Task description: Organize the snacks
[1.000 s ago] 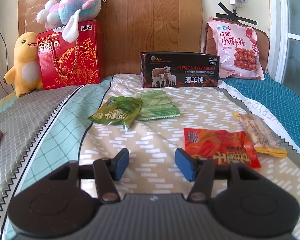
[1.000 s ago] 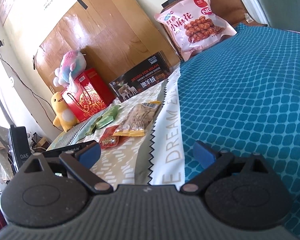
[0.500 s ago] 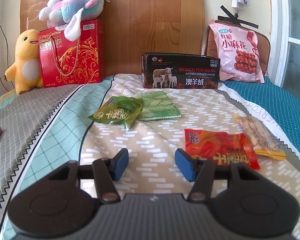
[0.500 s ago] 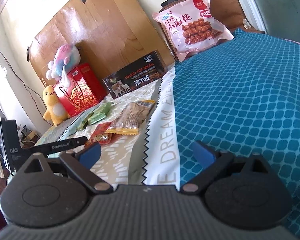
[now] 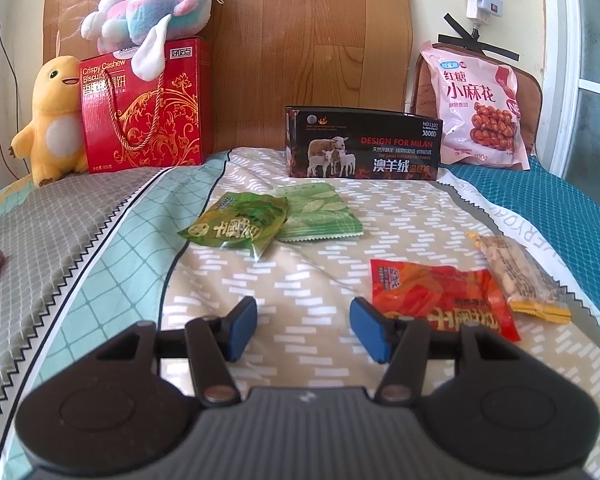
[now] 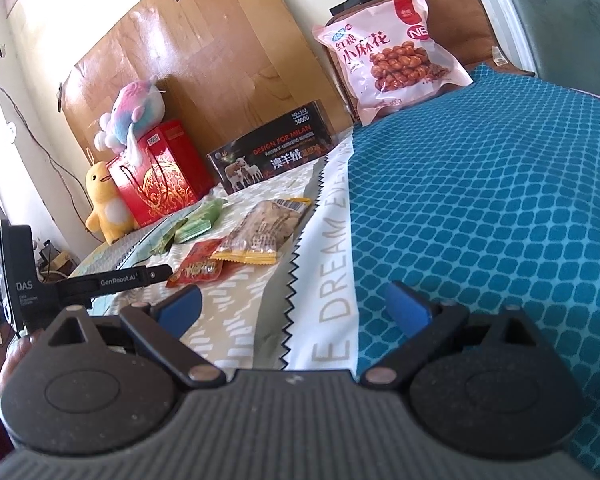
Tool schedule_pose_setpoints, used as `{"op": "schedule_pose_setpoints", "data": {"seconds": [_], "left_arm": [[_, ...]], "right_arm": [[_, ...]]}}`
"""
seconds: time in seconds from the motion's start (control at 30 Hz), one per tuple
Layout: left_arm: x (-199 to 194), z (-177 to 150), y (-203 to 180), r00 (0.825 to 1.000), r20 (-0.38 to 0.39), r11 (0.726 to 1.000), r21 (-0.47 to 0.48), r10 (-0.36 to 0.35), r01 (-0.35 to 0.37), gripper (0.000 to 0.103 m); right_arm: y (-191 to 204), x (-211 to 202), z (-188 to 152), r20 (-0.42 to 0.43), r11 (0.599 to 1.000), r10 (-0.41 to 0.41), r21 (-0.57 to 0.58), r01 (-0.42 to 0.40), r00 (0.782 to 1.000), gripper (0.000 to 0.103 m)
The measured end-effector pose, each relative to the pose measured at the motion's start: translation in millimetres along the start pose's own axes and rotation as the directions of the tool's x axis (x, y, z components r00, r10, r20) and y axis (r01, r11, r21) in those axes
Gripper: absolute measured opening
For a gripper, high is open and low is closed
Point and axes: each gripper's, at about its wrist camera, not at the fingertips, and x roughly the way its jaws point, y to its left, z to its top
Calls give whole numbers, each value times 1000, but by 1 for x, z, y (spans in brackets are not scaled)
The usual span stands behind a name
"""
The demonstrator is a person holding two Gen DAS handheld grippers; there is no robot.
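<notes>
Several snack packets lie on the bed. A green packet point(image 5: 236, 227) overlaps a pale green leaf-print packet point(image 5: 320, 212). A red packet point(image 5: 440, 296) lies next to a clear peanut packet with yellow ends point(image 5: 516, 276). My left gripper point(image 5: 303, 330) is open and empty, low over the bedsheet just left of the red packet. My right gripper point(image 6: 292, 306) is open and empty over the sheet's white border; the red packet point(image 6: 199, 267) and the peanut packet point(image 6: 264, 230) lie ahead to its left. The left gripper's body point(image 6: 112, 280) shows at left.
A black open box with sheep print point(image 5: 362, 144) stands at the headboard. A red biscuit gift box point(image 5: 144, 108) with a plush on top and a yellow plush point(image 5: 50, 120) stand at back left. A big pink snack bag point(image 5: 476, 108) leans at back right. Teal blanket point(image 6: 500, 216) covers the right.
My right gripper has turned and shifted so the snacks and the left gripper sit more in view. The left gripper has barely moved. Both stay open.
</notes>
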Motion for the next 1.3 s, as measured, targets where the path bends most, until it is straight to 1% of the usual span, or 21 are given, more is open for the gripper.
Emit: {"op": "schedule_pose_setpoints", "data": {"seconds": [0.3, 0.77, 1.3], "left_arm": [[-1, 0, 2, 1000, 3, 1000, -11, -7, 7, 54], [-1, 0, 2, 1000, 4, 1000, -14, -5, 5, 54], [-1, 0, 1, 1000, 4, 1000, -16, -3, 3, 55]], "right_arm": [[4, 1, -2, 8, 1000, -13, -22, 13, 1000, 100], [7, 1, -5, 30, 999, -24, -22, 25, 999, 100], [6, 2, -4, 27, 999, -28, -25, 28, 999, 100]]}}
